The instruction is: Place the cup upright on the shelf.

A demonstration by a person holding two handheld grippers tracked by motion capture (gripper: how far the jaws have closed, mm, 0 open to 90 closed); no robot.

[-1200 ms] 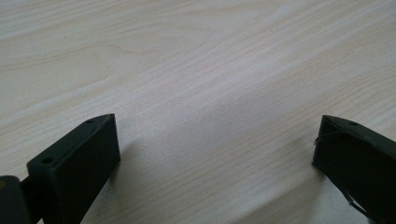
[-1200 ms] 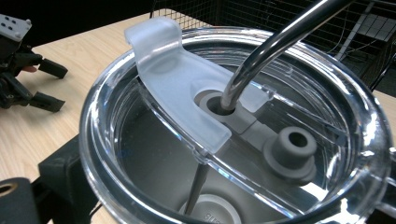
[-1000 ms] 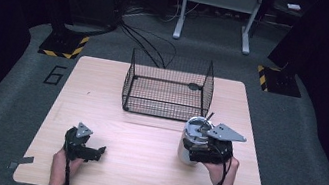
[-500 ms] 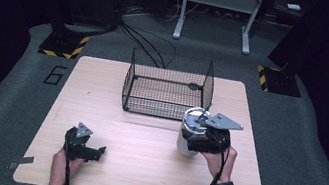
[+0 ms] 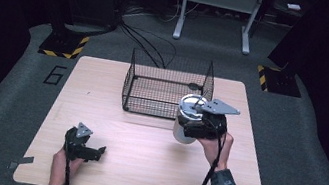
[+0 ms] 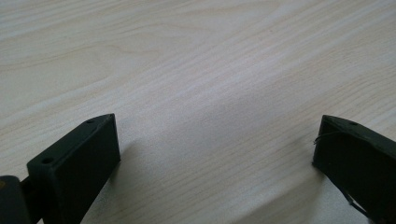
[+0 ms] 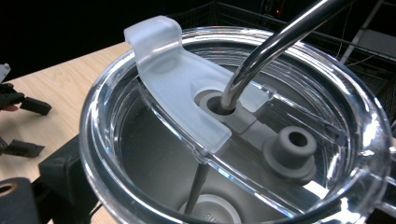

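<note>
A steel tumbler point(image 5: 179, 129) with a clear lid point(image 7: 261, 154) and a bent metal straw point(image 7: 275, 42) stands upright just in front of the wire basket's right corner. My right gripper point(image 5: 191, 127) is shut on its body from the near right side, and one black jaw shows beside its wall at the lower left of the right gripper view. My left gripper point(image 5: 94, 152) rests low at the table's front left. Its jaws stand wide open over bare wood point(image 6: 215, 154), with nothing between them. From the right gripper view, the left gripper point(image 7: 22, 127) sits far off at the left.
An empty black wire basket point(image 5: 168, 85) stands at the back middle of the light wooden table point(image 5: 139, 169). Dark floor, cables and stand legs lie beyond the far edge.
My right gripper has carried the tumbler away from the person and slightly left, closer to the basket. The left gripper has stayed still.
</note>
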